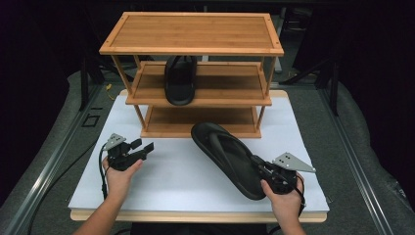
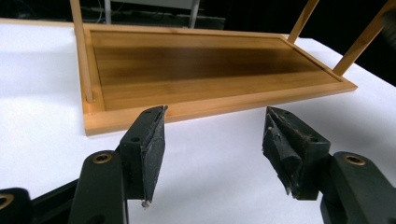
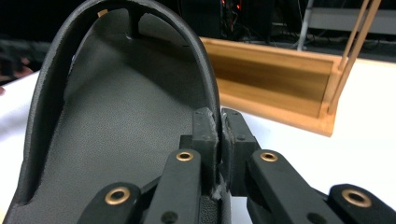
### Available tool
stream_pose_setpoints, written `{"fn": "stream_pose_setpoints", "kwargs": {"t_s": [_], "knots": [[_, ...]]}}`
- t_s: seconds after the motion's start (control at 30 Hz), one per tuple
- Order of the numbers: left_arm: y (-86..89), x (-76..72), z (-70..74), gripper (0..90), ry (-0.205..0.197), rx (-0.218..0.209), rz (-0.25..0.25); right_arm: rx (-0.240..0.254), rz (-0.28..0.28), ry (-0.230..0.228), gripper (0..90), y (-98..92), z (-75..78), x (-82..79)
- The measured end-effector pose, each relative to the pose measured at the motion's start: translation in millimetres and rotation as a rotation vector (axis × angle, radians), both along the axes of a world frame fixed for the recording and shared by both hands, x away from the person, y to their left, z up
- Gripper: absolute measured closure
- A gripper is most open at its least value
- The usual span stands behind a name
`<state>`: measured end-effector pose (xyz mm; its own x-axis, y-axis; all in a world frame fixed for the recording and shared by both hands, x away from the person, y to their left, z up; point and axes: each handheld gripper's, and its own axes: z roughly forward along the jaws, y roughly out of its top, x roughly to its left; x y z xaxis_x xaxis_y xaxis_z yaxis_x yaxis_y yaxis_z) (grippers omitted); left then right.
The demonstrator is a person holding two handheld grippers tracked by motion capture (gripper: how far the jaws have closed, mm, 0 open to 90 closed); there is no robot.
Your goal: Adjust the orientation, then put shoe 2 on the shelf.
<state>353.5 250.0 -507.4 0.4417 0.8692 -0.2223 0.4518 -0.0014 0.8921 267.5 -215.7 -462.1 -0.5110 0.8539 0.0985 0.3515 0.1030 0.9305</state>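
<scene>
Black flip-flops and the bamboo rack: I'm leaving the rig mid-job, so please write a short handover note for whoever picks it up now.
Right gripper: shut on the rim of the black rubber flip-flop, near its heel, with its toe toward the three-tier bamboo shoe rack.
Left gripper: open, holding nothing, over the white table cover, facing the rack's bottom shelf.
Done: the other black flip-flop lies on the middle shelf.
Left: probably shelve the held flip-flop, likely beside its mate, then release.
</scene>
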Motion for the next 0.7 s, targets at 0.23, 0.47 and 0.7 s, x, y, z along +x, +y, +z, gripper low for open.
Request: {"fn": "stream_pose_setpoints", "kwargs": {"t_s": [0.23, 0.47, 0.7], "knots": [[0.8, -0.6, 0.1, 39.2, 0.0, 0.008, 0.004, 0.06, 0.011, -0.019, 85.2, -6.4, 20.6, -4.9], [1.3, -0.4, -0.5, 39.2, 0.001, 0.004, 0.004, 0.057, 0.003, -0.05, 85.1, -11.1, 38.9, -1.6], [1.4, -0.3, -0.7, 39.1, 0.0, 0.003, 0.005, 0.064, -0.015, -0.072, 85.1, -13.4, 51.2, 9.9]]}}
